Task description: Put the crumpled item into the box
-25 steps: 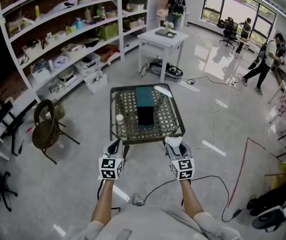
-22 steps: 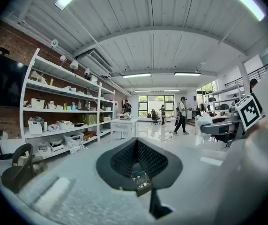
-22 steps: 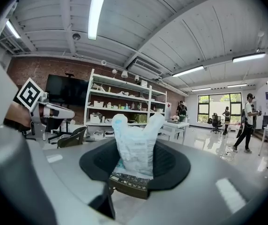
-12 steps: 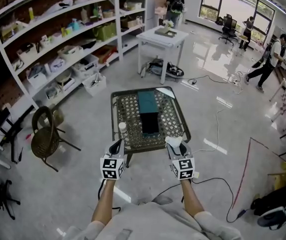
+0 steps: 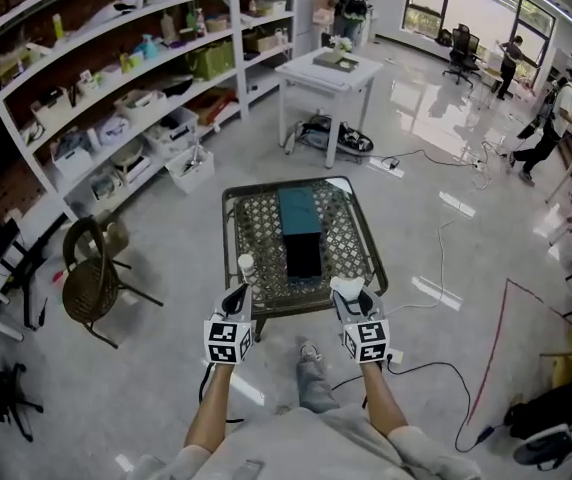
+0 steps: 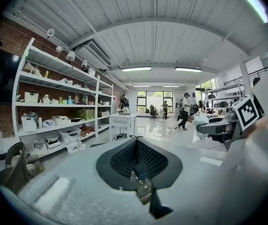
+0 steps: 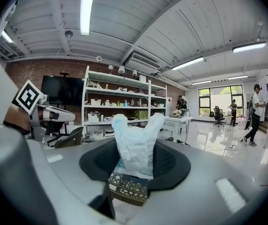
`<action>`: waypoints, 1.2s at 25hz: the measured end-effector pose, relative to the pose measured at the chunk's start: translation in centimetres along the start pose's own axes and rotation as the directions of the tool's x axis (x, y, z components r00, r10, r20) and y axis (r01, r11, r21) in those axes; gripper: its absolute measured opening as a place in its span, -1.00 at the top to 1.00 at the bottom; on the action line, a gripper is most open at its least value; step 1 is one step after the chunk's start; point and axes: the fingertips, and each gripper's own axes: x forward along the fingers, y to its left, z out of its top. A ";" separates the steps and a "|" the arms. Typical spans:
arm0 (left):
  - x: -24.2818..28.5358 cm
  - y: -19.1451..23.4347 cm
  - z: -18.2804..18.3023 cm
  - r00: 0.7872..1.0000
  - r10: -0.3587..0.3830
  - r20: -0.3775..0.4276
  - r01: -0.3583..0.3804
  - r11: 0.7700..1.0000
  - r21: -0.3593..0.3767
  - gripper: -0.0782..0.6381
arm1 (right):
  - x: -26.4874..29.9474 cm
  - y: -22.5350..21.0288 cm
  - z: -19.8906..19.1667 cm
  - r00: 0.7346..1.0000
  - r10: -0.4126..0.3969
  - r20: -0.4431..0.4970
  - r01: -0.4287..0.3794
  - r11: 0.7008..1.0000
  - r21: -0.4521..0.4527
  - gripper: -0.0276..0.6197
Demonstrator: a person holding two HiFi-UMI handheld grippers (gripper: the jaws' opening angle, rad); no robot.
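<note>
A dark box (image 5: 303,254) stands open on the lattice-topped table (image 5: 256,218), its teal lid (image 5: 296,209) lying back behind it. My right gripper (image 5: 350,292) hovers at the table's near right edge, shut on a white crumpled item (image 5: 345,286). In the right gripper view the crumpled item (image 7: 135,144) stands up between the jaws of the right gripper (image 7: 133,170). My left gripper (image 5: 235,299) is at the table's near left edge; in the left gripper view its pads (image 6: 124,156) meet with nothing between them. The box lies ahead of both grippers, between them.
A small white cup (image 5: 246,264) stands on the table's near left corner. A wicker chair (image 5: 92,276) is left of the table, white shelving (image 5: 116,88) behind it. Cables (image 5: 426,368) run over the floor at right. A white table (image 5: 332,71) and people stand farther off.
The table and box have come closer and lower in the head view as the person steps forward; a foot now shows below the grippers. Both grippers keep their pose, the right still holding the item.
</note>
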 end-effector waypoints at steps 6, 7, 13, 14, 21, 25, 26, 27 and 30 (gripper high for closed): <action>5.2 2.1 1.3 1.000 0.021 -0.006 -0.021 1.000 -0.002 0.76 | 5.8 -2.0 0.8 0.999 0.035 0.007 -0.035 0.999 0.006 0.36; 6.3 2.4 1.6 1.000 0.024 -0.004 -0.024 1.000 -0.001 0.76 | 6.9 -2.5 1.0 0.999 0.042 0.007 -0.042 0.999 0.002 0.36; 12.5 3.7 4.3 0.999 0.045 -0.006 -0.045 0.999 -0.003 0.76 | 12.9 -5.9 3.0 0.997 0.076 0.005 -0.076 0.997 -0.004 0.36; 13.5 3.9 4.7 0.999 0.048 -0.007 -0.048 0.999 -0.002 0.76 | 13.8 -6.5 3.3 0.997 0.080 0.005 -0.080 0.997 -0.004 0.36; 20.5 5.0 6.0 0.998 0.067 -0.015 -0.067 0.998 -0.007 0.76 | 20.1 -10.5 3.5 0.994 0.111 -0.007 -0.111 0.994 -0.002 0.36; 24.1 5.4 6.5 0.997 0.075 -0.020 -0.075 0.997 -0.010 0.76 | 23.1 -12.5 3.8 0.991 0.131 -0.013 -0.131 0.991 -0.003 0.36; 25.0 5.5 6.6 0.997 0.077 -0.020 -0.077 0.997 -0.010 0.76 | 23.9 -12.9 3.8 0.991 0.136 -0.014 -0.136 0.991 -0.005 0.36; 25.8 5.7 6.8 0.997 0.078 -0.020 -0.078 0.997 -0.009 0.76 | 24.5 -13.3 3.9 0.990 0.139 -0.015 -0.139 0.990 -0.008 0.36; 27.8 6.0 7.1 0.997 0.079 -0.025 -0.079 0.997 -0.007 0.76 | 26.2 -14.3 3.8 0.988 0.150 -0.024 -0.150 0.989 -0.012 0.36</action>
